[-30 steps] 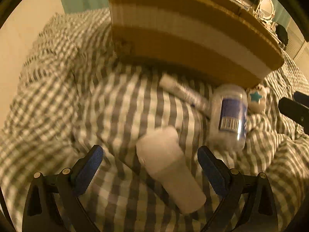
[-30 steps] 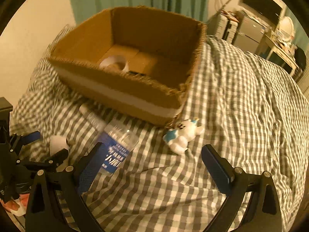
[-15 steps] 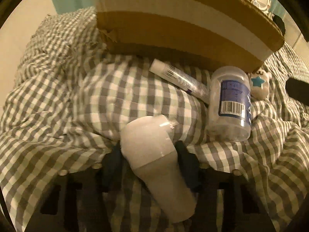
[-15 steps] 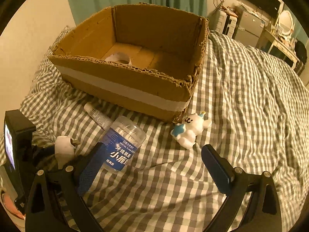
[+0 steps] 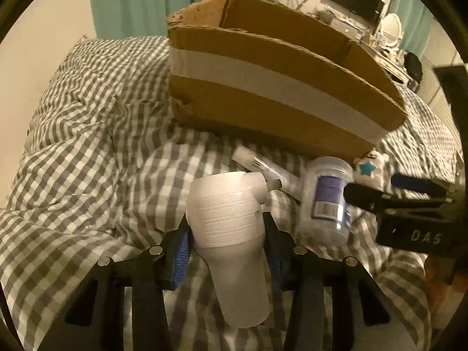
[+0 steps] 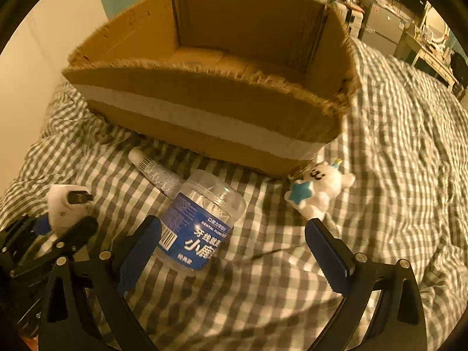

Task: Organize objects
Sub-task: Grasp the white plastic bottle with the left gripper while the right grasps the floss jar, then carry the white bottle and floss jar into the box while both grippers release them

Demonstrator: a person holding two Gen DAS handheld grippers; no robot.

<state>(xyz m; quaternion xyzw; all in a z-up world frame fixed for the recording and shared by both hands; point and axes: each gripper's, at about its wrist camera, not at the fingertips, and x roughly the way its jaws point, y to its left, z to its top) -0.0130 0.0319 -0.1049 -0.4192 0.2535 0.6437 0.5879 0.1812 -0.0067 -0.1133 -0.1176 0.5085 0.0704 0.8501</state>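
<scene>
My left gripper (image 5: 226, 231) is shut on a white plastic bottle (image 5: 231, 225) with a spout cap and holds it lifted above the checked bedcover; the bottle (image 6: 65, 204) also shows at the left of the right wrist view. My right gripper (image 6: 231, 242) is open, low over a clear jar with a blue label (image 6: 199, 222) that lies on its side. A white tube (image 6: 155, 172) lies beside the jar. A small white and blue plush toy (image 6: 318, 187) lies by the corner of the open cardboard box (image 6: 204, 111).
The box (image 5: 278, 96) sits on the bed (image 5: 73, 146) just behind the objects, with white tape across its front wall. A wall and green curtain stand behind it. Furniture and a mirror stand at the far right.
My left gripper has closed on the white bottle and raised it off the bedcover. My right gripper has moved lower and closer to the clear jar, still open.
</scene>
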